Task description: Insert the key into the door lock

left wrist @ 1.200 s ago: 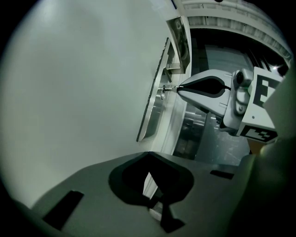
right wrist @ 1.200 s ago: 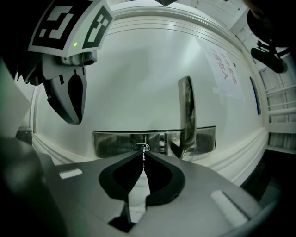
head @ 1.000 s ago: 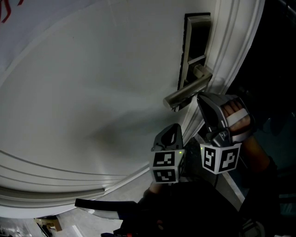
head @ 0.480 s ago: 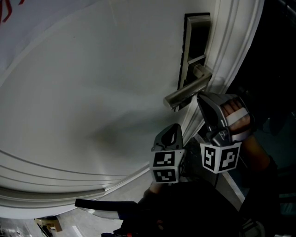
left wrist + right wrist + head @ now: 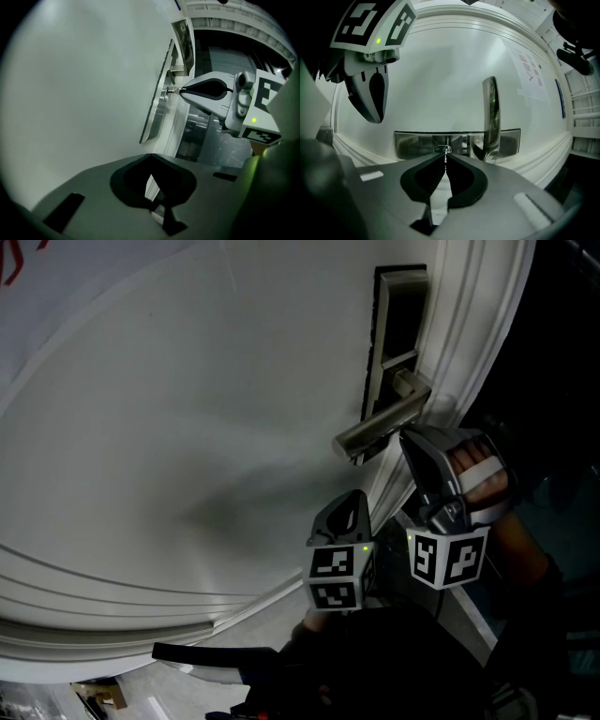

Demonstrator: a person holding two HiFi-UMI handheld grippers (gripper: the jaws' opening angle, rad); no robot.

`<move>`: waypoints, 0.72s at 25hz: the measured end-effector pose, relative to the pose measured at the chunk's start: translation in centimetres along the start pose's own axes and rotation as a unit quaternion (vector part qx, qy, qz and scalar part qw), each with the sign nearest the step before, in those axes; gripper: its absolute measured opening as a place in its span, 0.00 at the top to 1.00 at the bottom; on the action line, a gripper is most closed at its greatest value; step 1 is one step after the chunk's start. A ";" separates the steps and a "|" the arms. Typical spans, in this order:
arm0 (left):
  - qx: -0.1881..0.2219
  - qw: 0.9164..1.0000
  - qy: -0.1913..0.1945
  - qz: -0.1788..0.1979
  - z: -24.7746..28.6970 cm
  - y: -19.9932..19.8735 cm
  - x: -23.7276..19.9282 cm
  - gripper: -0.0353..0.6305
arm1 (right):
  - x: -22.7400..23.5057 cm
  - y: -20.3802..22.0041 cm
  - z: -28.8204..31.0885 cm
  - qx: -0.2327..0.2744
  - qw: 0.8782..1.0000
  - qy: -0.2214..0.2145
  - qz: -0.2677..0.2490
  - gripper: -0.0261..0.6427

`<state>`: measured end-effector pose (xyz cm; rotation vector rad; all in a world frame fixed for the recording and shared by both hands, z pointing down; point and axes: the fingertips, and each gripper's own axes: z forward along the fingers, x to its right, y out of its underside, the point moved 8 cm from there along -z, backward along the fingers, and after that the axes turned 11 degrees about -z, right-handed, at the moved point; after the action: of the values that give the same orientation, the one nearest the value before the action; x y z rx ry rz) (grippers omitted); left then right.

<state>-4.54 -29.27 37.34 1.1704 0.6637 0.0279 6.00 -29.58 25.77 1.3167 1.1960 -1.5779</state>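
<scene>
Nothing has moved: key poised for entry.
The right gripper (image 5: 445, 164) pinches the thin metal key (image 5: 446, 154) square to the keyhole (image 5: 442, 149) of the brushed-steel lock plate (image 5: 412, 143); the left gripper (image 5: 151, 157), closed and empty, hangs clear.

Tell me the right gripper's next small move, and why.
Probably ease the right gripper straight forward: its jaws pinch the key, whose tip sits at the keyhole in the lock plate, apparently lined up, with some blade showing.
</scene>
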 end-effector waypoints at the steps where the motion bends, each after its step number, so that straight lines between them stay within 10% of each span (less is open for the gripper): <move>1: 0.000 1.000 0.000 0.000 0.0 0.0 0.0 0.95 | 0.0 0.0 0.0 0.000 1.000 0.000 0.000 0.94; 18: -0.007 1.000 0.005 0.001 0.0 0.0 0.0 0.95 | 0.0 0.0 0.0 -0.003 1.000 -0.001 -0.002 0.94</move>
<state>-4.52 -29.26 37.38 1.1582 0.6712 0.0395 6.01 -29.60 25.76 1.3091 1.2009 -1.5782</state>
